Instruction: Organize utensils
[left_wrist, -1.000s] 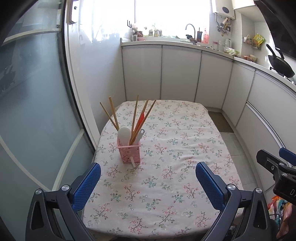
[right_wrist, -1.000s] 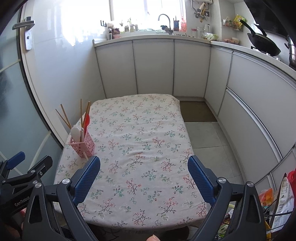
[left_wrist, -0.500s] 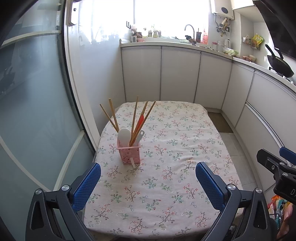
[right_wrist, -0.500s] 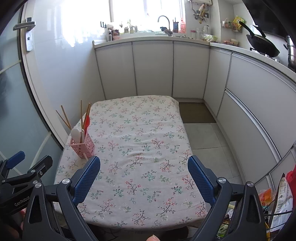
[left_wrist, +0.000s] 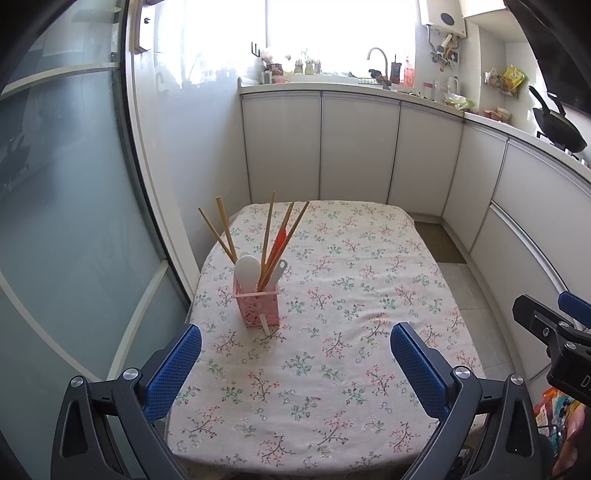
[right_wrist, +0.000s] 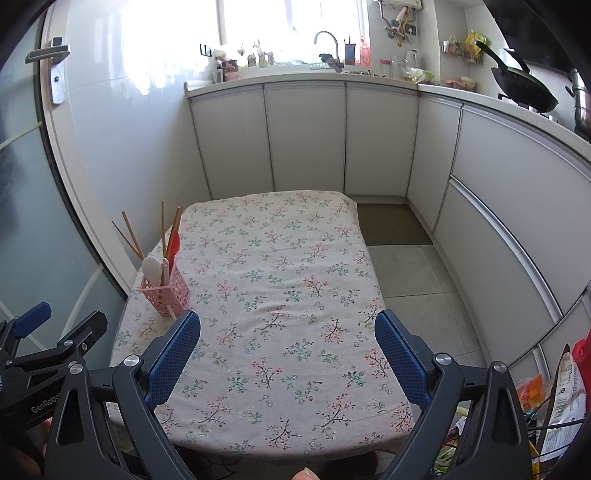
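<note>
1. Jaws on both tools stand spread wide with nothing between them: the left gripper (left_wrist: 295, 363) and the right gripper (right_wrist: 287, 352) hang at the near edge of the counter (left_wrist: 332, 369), over bare flowered cloth.
2. Each tool shows at the edge of the other's view, the right one at the far right of the left view and the left one at the far left of the right view, so they sit side by side and apart.
3. Further in, toward the left side of the counter, stands the pink basket (left_wrist: 256, 306), upright. A small white stick (left_wrist: 265, 325) pokes out at its near foot, touching the cloth.
4. In the basket stand the wooden chopsticks (left_wrist: 267, 232), fanned and leaning, a white spoon (left_wrist: 246, 272), a red utensil (left_wrist: 279, 240) and a white handle (left_wrist: 277, 271).
5. Beyond the basket the cloth looks bare to the far edge; no loose utensil is visible anywhere on it.
6. My reading: the sorting seems finished, or nearly so, and the tools are idle.
7. If anything is left, it is the white stick at the basket's foot; that would call for the left tool to reach forward and pinch it gently without tipping the basket.
</note>
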